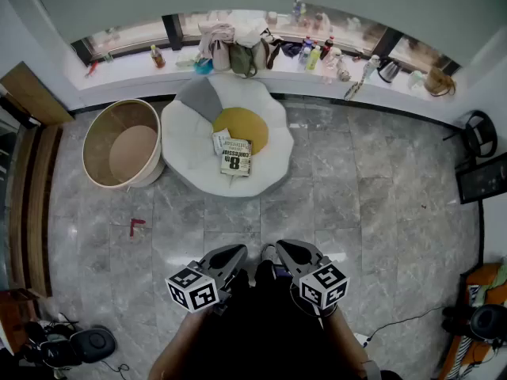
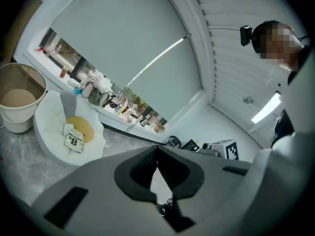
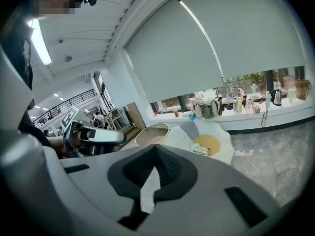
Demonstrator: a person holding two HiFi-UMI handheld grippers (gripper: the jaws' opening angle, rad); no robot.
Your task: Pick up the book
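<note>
I have both tools drawn in close to my body, low in the head view, and neither carries anything. The left tool (image 1: 234,252) is clenched: in its own view the two jaws meet at the tips (image 2: 157,149) with nothing between them. The right tool (image 1: 286,250) is clenched and empty in the same way (image 3: 155,149). I read that as a travelling posture, closed and tucked in, because the target is well apart from me.

The book (image 1: 236,157) lies flat, cover up, on the white floor cushion (image 1: 182,145). Its upper edge overlaps the round yellow pad (image 1: 245,125) at the cushion's middle. A smaller white booklet (image 1: 221,140) touches its upper left corner. From the left tool's camera the book (image 2: 75,140) is far off to the side, and from the right tool's camera the book (image 3: 199,152) sits far ahead, beyond the jaws.

A wooden tub (image 1: 123,142) stands just beside the cushion on its left, and a small red object (image 1: 136,226) lies on the grey tiled floor (image 1: 356,180).

I judge the pick-up has not started. I would need to step forward, release one tool and come in low at the book's near edge. The soft cushion should let a jaw slip under it. The main risk is catching the booklet too.
</note>
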